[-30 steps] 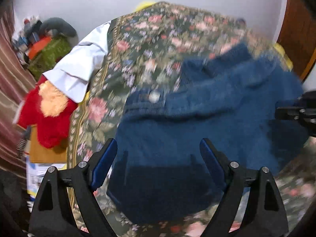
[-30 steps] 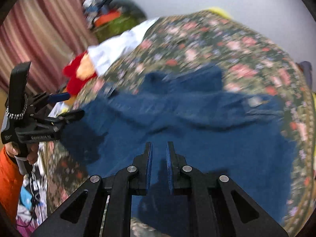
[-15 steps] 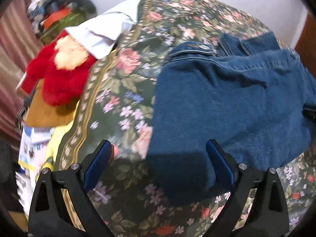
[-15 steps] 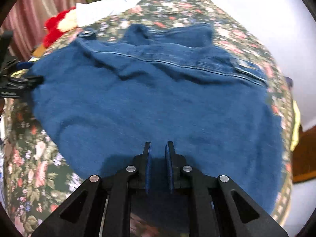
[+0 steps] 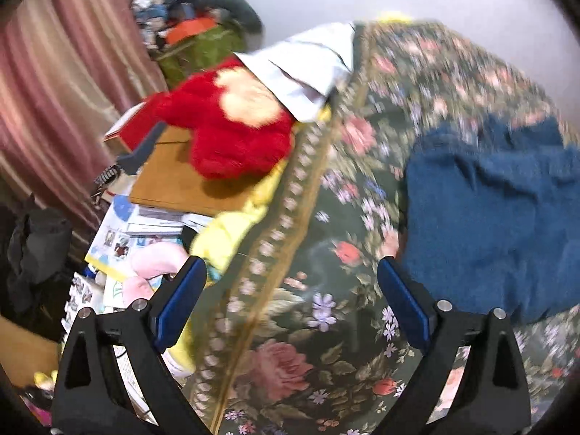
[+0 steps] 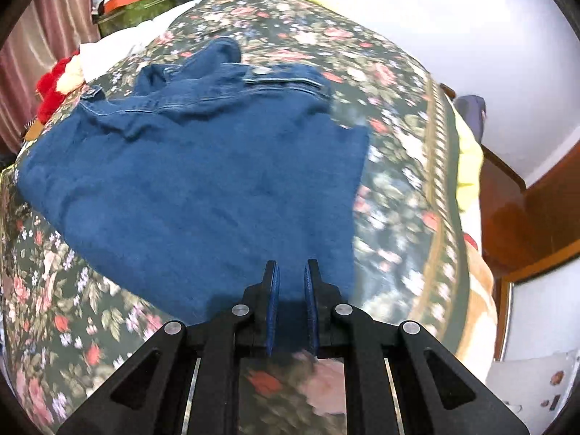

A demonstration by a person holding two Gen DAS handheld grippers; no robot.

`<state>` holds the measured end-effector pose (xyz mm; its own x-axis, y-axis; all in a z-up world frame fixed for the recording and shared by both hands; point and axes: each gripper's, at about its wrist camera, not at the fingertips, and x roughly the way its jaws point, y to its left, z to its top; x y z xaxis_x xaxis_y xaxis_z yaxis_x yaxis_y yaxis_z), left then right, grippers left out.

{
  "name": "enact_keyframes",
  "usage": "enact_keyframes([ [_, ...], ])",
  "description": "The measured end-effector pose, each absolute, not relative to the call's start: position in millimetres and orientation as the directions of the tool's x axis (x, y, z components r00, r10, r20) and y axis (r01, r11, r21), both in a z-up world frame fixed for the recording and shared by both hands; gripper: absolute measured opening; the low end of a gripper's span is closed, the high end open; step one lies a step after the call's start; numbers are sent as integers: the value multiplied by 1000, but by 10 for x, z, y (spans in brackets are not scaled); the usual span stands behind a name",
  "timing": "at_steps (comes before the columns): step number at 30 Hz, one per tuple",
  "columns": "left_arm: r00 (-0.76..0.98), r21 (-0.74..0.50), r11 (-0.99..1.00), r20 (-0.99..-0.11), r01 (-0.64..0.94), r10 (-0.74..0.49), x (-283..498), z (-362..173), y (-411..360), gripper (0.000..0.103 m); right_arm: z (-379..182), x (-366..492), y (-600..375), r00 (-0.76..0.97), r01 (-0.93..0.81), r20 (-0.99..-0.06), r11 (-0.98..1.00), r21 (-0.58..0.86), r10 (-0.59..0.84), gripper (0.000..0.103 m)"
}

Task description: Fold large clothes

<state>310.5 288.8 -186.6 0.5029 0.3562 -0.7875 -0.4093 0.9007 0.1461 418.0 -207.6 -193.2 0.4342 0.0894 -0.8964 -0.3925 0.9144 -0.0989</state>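
A blue denim garment [image 6: 195,181] lies folded and spread on the floral bedspread [image 6: 395,166]. Its buttoned waistband is at the far side. My right gripper [image 6: 291,290] is nearly shut, with its jaws pinching the garment's near edge. In the left wrist view the denim garment [image 5: 489,224] lies to the right. My left gripper [image 5: 290,301] is wide open and empty, above the bedspread [image 5: 290,326] near the bed's left edge, left of the garment.
A red plush toy [image 5: 224,127], a white cloth [image 5: 308,69], a brown board [image 5: 181,181] and papers lie at the bed's left side. Striped curtains [image 5: 54,90] hang there. A wooden door [image 6: 525,217] and yellow sheet [image 6: 469,166] are on the right.
My left gripper has drawn back and swung left, off the denim toward the bed's edge. The denim now lies flat. My right gripper has pulled back to the garment's near right corner.
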Motion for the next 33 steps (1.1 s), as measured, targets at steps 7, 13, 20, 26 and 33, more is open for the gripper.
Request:
enact_keyframes([
  [7,625,12,893,-709,-451,325,2797,-1337,2875,97,-1718,4093,-2212,480,-323,-877,929,-181,-4,10],
  [13,677,-99,912,-703,-398,219,2723,-1293,2554,97,-1490,3947,-2170,536,-326,-844,927,-186,19,10],
  [20,638,-249,910,-770,-332,22,2853,-1797,2089,97,-1318,3841,-1789,549,-402,-822,910,-104,149,10],
  [26,584,-466,810,-788,-356,-196,3030,-2387,1906,97,-1458,3948,-1420,476,-460,-832,887,40,284,10],
  [33,582,-662,622,-721,-418,-376,3316,-2839,1934,97,-2168,4213,-1204,309,-437,-905,889,139,294,10],
])
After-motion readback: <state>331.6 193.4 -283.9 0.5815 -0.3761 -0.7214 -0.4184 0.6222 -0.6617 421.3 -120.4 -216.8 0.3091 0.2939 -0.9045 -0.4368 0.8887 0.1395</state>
